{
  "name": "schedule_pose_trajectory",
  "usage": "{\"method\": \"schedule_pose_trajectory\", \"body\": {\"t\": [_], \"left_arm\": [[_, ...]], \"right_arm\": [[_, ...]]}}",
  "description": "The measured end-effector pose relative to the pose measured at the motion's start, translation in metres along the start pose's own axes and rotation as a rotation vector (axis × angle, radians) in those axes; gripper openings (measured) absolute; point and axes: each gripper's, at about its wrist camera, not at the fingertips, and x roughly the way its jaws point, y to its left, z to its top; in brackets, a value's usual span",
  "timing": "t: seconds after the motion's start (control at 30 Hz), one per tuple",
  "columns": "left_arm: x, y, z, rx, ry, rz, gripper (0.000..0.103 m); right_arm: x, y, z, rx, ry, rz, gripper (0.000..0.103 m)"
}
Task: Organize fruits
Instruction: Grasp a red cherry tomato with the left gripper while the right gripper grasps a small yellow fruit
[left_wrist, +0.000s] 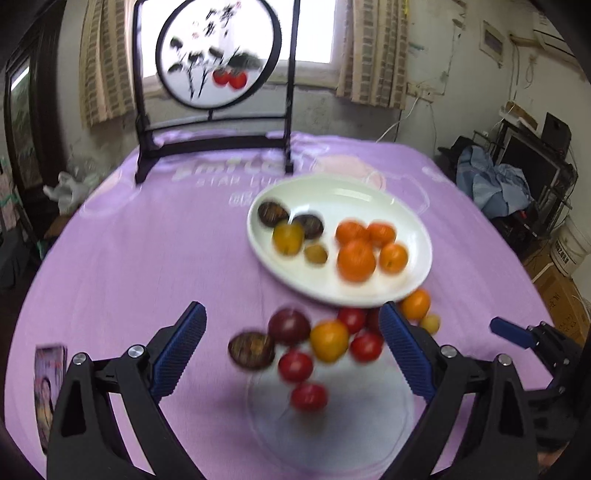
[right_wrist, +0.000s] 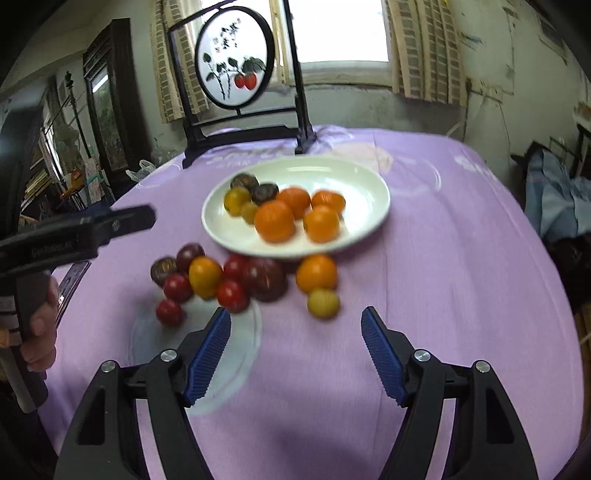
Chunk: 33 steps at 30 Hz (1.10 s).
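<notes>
Risk: round loose fruits (right_wrist: 236, 280) beside the white oval plate (right_wrist: 369, 181) could roll if nudged; both grippers' fingers (left_wrist: 177, 354) (right_wrist: 208, 354) gape wide, empty.

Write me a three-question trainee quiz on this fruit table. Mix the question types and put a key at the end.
1. True or false: the oval white ceramic plate already holds four round orange fruits.
2. Multiple choice: the small round red fruits are (A) on the plate, (B) on the purple tablecloth in front of the plate, (C) in a gripper.
3. Short answer: how do the jaws of the left gripper and the right gripper stand, and do they hold anything?

Key: 1. True. 2. B. 3. Both stand wide open and hold nothing.
</notes>
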Motion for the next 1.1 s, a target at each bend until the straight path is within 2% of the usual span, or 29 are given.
{"method": "schedule_pose_trajectory", "body": {"t": [0.2,0.43,0.47,0.53,0.6,0.7,0.73,0.77,0.8,1.1], "left_arm": [[0.021,0.011,-0.052,-0.031,0.122,-0.012,0.093],[0.04,0.0,-0.068,-0.016,0.175,0.002,0.092],[0.042,-0.002,-0.068,-0.01,0.178,0.003,0.09],[0.047,-0.007,-0.068,0.008,0.192,0.01,0.071],[0.054,-0.011,-0.068,0.022,0.219,0.004,0.062],[0.056,-0.018,-0.069,0.064,0.206,0.032,0.054],[0.055,-0.019,-0.07,0.073,0.198,0.029,0.041],[0.054,-0.02,-0.069,0.074,0.196,0.015,0.033],[0.053,-0.019,-0.068,0.068,0.197,0.003,0.029],[0.039,-0.014,-0.064,0.045,0.155,-0.061,0.029]], "right_arm": [[0.006,-0.01,-0.019,0.073,0.034,0.004,0.074],[0.008,-0.003,-0.024,0.031,0.023,0.015,0.075],[0.008,-0.003,-0.024,0.03,0.025,0.017,0.075],[0.01,-0.004,-0.024,0.032,0.03,0.021,0.075],[0.012,-0.006,-0.024,0.041,0.036,0.026,0.075],[0.012,-0.008,-0.024,0.045,0.041,0.026,0.075],[0.013,-0.008,-0.024,0.044,0.044,0.023,0.075],[0.014,-0.007,-0.025,0.043,0.047,0.022,0.075],[0.015,-0.007,-0.025,0.041,0.051,0.022,0.075],[0.038,-0.006,-0.01,-0.005,0.113,-0.066,0.075]]}}
